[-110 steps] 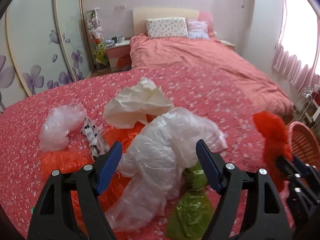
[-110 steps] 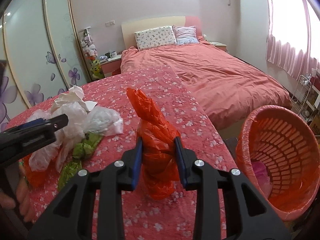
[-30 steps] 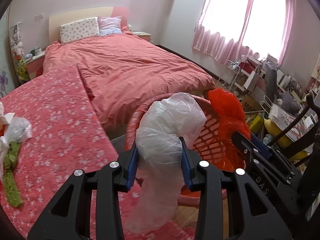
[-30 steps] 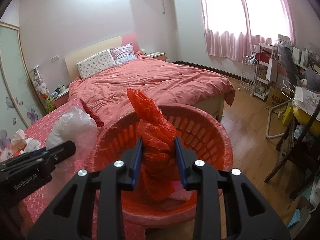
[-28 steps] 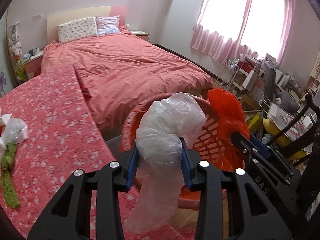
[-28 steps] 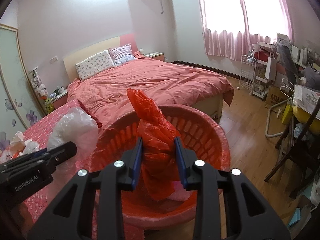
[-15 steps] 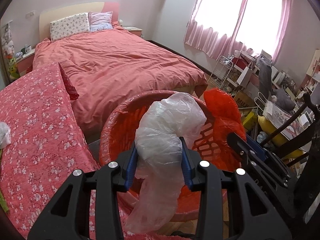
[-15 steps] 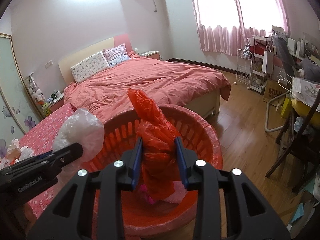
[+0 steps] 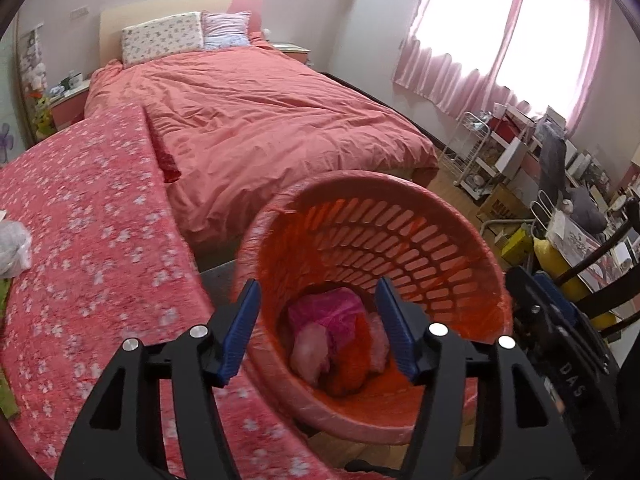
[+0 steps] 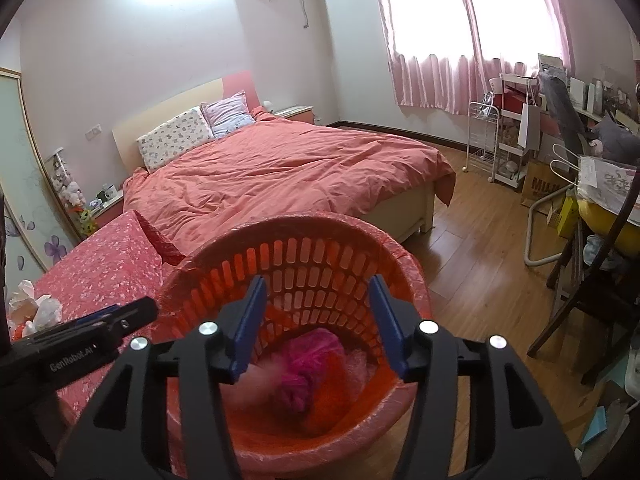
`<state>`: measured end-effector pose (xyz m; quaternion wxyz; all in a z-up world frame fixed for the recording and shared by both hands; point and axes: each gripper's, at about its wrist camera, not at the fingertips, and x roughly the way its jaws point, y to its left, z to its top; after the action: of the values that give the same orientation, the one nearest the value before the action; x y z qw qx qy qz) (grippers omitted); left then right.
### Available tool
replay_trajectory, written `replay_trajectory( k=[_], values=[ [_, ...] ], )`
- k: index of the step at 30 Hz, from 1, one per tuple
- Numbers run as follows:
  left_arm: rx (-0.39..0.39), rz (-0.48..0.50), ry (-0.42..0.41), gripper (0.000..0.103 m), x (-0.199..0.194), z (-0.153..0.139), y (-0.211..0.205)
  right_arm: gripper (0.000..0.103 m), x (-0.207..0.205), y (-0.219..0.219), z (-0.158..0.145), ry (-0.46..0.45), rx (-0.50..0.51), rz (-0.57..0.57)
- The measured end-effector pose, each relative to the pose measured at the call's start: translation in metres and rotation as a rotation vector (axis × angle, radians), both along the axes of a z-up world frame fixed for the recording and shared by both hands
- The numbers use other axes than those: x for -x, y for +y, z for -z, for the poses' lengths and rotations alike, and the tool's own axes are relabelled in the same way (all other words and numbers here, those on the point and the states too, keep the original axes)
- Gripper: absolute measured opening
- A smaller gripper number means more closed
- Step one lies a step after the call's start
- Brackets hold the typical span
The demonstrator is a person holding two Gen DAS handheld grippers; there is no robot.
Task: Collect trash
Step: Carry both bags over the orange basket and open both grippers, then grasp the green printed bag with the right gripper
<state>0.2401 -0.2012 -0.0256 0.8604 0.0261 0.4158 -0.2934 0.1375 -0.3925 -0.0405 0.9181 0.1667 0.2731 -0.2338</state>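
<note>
Trash (image 9: 340, 344) lies at the bottom of the orange basket (image 9: 400, 216): a pink crumpled piece, a pale clear one and an orange one heaped together. Your left gripper (image 9: 318, 326) hangs over the basket's near rim with its jaws just opened and nothing between the blue pads. Your right gripper (image 10: 316, 320) is over the same basket, jaws also just opened and released, with only the basket's slatted wall and the heap seen through the gap.

From your left wrist you see the flowered bedspread (image 9: 80, 240) to the left of the basket, with a clear bag (image 9: 14, 248) at its far left edge; your right gripper shows as a black shape at the basket's right. From your right wrist you see the wooden floor (image 10: 472, 248) to the right of the basket, and white crumpled scraps (image 10: 36, 308) left of it, behind your left gripper's black body.
</note>
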Motion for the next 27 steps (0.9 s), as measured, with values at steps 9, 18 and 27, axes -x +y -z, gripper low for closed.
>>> replay_trajectory(
  k=[9,18,27],
  values=[
    [-0.047,-0.106,-0.087,0.064,0.004,-0.012,0.06,0.064,-0.006,0.035,-0.016,0.002,0.076,-0.064],
    [-0.085,-0.285,-0.159,0.065,0.011,-0.028,0.155,0.066,-0.035,0.124,-0.031,0.009,0.128,-0.247],
    [-0.103,-0.472,-0.189,0.066,0.02,-0.04,0.265,0.066,-0.076,0.248,-0.034,0.02,0.115,-0.495]
  ],
)
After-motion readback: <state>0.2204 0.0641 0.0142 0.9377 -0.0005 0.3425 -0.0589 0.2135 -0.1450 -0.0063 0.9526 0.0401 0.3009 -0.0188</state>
